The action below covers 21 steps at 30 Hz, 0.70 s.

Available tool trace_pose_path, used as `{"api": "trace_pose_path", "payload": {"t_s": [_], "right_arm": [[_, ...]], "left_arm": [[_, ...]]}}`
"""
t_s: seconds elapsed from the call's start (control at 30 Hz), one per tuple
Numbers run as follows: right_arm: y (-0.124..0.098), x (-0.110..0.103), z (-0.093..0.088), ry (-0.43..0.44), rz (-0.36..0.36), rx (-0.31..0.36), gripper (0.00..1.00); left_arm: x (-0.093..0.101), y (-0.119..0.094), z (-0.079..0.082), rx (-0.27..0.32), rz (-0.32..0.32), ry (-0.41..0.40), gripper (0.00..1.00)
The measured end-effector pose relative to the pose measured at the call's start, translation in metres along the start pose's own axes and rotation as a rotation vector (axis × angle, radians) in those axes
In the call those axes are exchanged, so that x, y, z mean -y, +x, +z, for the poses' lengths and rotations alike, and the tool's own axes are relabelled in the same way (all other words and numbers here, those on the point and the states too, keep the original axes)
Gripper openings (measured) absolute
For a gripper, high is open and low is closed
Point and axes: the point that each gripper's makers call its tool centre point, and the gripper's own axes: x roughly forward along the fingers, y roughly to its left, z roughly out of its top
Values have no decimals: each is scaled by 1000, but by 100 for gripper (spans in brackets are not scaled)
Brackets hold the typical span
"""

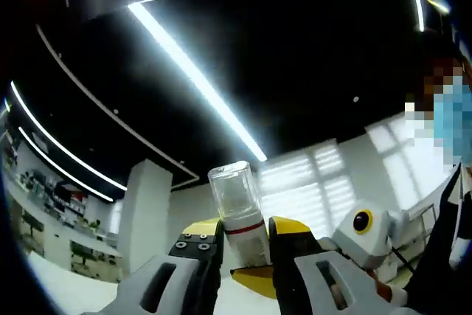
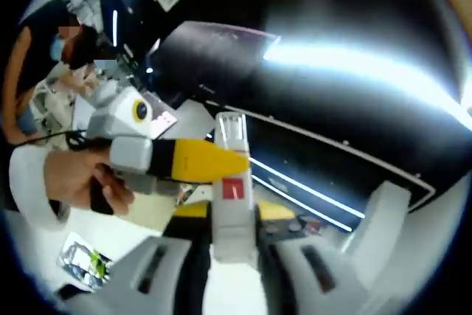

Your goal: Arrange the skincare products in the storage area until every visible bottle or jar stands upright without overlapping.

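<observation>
A white bottle (image 1: 240,208) with a clear cap and a red band stands upright between the jaws of my left gripper (image 1: 245,230), which is shut on it. In the right gripper view the same bottle (image 2: 234,197), red label showing, sits between the jaws of my right gripper (image 2: 234,215), which grip its lower body. The left gripper (image 2: 199,160) reaches in from the left, its yellow jaw against the bottle's upper part. The right gripper (image 1: 361,230) shows at the lower right of the left gripper view. Both views point up toward the ceiling.
Long ceiling lights (image 1: 195,75) cross a dark ceiling. A white pillar (image 1: 144,212) and shelves (image 1: 44,212) stand at the left. A person (image 1: 450,182) is at the right edge. A hand in a white sleeve (image 2: 74,175) holds the left gripper; a printed packet (image 2: 85,260) lies below.
</observation>
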Motion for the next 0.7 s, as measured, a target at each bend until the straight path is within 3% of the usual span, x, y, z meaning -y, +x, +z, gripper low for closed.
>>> {"api": "trace_pose_path", "payload": {"t_s": [0.2,0.4,0.47,0.53,0.7], "right_arm": [[2,1,-2,26,-21,-6,21],[5,3,-1,-62,-96,-29,21],[5,3,-3,-82,-109,-44,21],[4,6,-7,-156,-146,-71,21],[10,-1,-12,-169,-142,-105,21]], "left_arm": [[-4,2,0,-32,70,6,24],[-10,2,9,8,120,13,24],[-13,2,9,-11,135,15,24],[-14,1,9,-35,145,24,25],[-19,-3,8,-67,173,-21,23]]}}
